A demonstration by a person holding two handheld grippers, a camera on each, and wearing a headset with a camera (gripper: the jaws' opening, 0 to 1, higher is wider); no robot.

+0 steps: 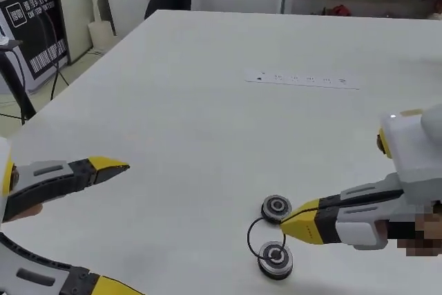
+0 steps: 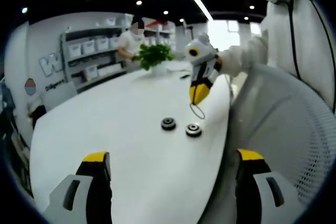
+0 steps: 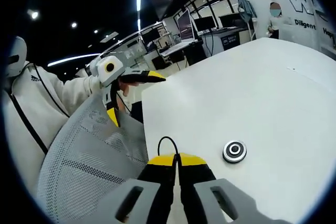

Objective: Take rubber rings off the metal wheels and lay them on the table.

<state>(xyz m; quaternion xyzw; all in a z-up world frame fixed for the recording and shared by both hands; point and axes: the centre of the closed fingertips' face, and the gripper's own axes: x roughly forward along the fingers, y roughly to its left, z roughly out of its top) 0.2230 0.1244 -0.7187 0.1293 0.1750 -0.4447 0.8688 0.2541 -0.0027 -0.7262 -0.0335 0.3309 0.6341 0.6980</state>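
Nearest, at about 7 o'clock on the worktop [image 1: 207, 115], the left gripper [image 1: 124, 229] hung with its fingers wide apart, holding nothing. Farther in, toward 5 o'clock, sat the nearer metal wheel [image 1: 275, 258]. The second metal wheel [image 1: 277, 207] lay just beyond, at its 12 o'clock, which made two wheels.

Between them the right gripper [image 1: 289, 222] reached in from 3 o'clock, its fingers pressed together on one thin black rubber ring [image 1: 250, 236]. The loop drooped out toward 9 o'clock, close to the nearer wheel; whether it touched, I couldn't tell. I counted that one ring, and couldn't make out whether either wheel wore another.

I judged the ring light, soft and floppy, easily pinched anywhere along its cord. The wheels looked stiff and likely to slide if tugged. Farthest, at 12 o'clock, lay one white power strip [image 1: 302, 79].
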